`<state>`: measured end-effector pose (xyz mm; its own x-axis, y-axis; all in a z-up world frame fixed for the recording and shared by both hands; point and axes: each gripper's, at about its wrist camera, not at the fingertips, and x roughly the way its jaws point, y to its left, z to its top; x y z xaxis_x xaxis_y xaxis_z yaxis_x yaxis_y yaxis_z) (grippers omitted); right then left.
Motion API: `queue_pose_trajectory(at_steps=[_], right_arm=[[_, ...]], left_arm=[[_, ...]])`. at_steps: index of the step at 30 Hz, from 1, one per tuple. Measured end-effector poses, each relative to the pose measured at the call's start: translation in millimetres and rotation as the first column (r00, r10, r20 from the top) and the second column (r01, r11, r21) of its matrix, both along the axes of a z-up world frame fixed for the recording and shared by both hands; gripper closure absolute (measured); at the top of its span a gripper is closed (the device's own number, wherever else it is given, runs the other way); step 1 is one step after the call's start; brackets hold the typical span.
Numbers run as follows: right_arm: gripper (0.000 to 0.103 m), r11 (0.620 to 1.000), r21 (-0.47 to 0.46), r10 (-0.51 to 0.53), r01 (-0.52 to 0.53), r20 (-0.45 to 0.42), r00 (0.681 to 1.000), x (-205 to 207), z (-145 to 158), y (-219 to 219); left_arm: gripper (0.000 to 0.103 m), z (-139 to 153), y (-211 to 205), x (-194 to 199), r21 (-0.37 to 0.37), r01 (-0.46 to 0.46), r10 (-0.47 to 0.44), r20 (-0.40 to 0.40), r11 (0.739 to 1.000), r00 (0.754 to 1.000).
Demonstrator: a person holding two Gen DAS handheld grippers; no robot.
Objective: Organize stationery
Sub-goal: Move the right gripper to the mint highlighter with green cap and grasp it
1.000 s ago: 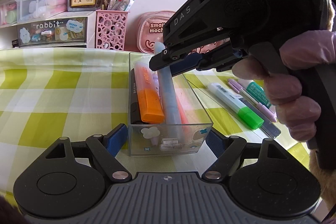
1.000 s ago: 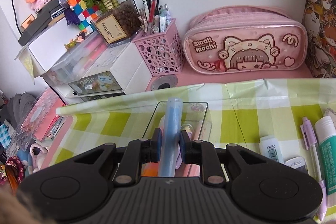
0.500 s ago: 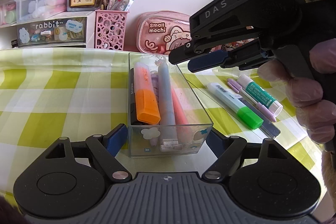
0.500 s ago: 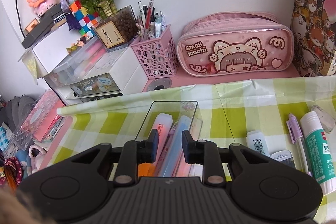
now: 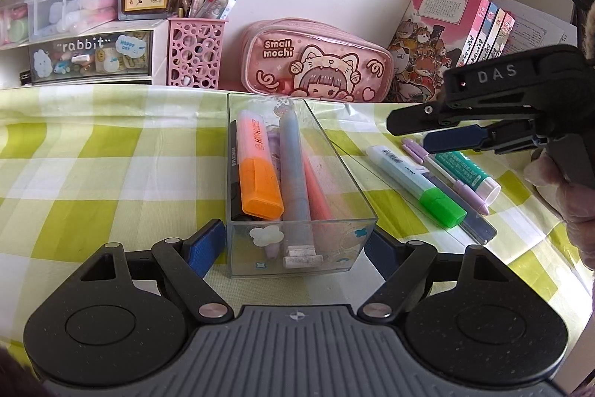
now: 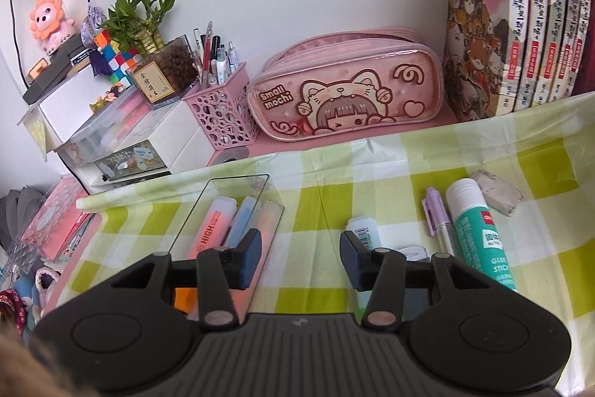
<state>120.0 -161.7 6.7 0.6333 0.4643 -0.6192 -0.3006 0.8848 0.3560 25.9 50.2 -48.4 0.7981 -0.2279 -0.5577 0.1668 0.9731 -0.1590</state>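
Holding highlighters (image 5: 258,170): clear box (image 5: 297,252) in left hand-held gripper (image 5: 295,244).

Ahead of your left tongs, the pink pencil case (image 5: 316,62) reads "Small mochi" and the drawer (image 5: 91,56) "rabbit". Your right gripper (image 5: 438,131) bears "DAS"; the glue stick (image 6: 479,233) right of it says "GLUE STICK".

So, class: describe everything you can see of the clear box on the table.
The clear box is a narrow, open-topped rectangular container, seemingly plastic, with small cloud and star stickers on its near wall. It stands upright on the checked tablecloth, the left gripper shut on its near end. Inside lie highlighters, orange-capped, blue and pink.
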Motion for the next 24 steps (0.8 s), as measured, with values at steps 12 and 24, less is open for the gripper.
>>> queue_pose_trajectory(at_steps=[12, 24], right_arm=[[0.038, 0.999, -0.038, -0.011, 0.01, -0.024, 1.0, -15, -17, -38], [0.038, 0.996, -0.012, 0.085, -0.085, 0.0, 0.996, -22, -25, -34]], left_arm=[[0.023, 0, -1, 1, 0.005, 0.002, -0.002, -0.001, 1.0, 1.0], [0.023, 0, -1, 1, 0.004, 0.0, 0.0, -0.001, 1.0, 1.0]])
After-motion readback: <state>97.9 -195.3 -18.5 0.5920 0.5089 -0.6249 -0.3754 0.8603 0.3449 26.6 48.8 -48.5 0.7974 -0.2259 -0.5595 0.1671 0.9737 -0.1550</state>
